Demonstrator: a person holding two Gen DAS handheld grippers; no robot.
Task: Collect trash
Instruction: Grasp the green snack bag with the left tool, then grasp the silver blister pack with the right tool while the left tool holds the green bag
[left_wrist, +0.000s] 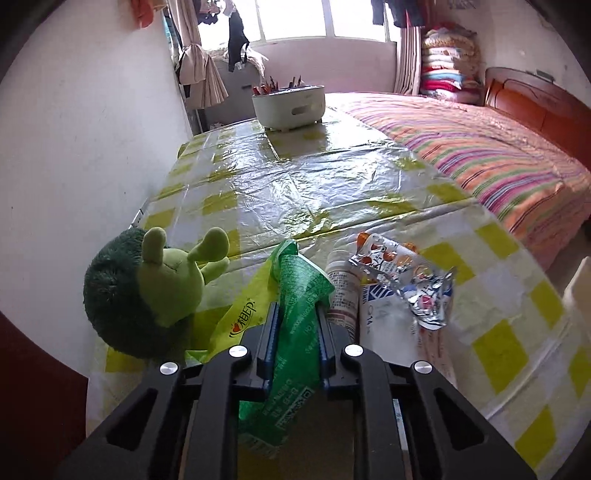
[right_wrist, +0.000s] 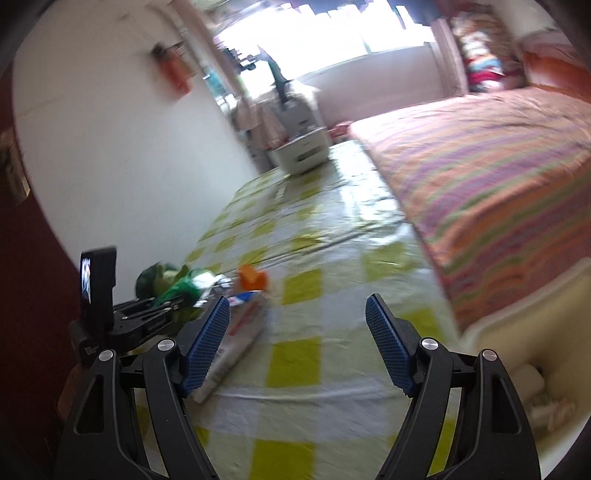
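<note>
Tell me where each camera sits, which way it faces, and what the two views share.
Left wrist: on the left hand-held gripper, low over the table, facing the window; its fingers clamp a green wrapper beside a plush toy.
Right wrist: on the right hand-held gripper, higher, tilted and blurred, facing the same way; its jaws stand open and empty.
Shared: the checked tablecloth, striped bed, white basket, and the trash pile; the right view also shows the left hand-held gripper.

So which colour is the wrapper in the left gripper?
Green wrapper with white print, clearest in the left wrist view.
</note>
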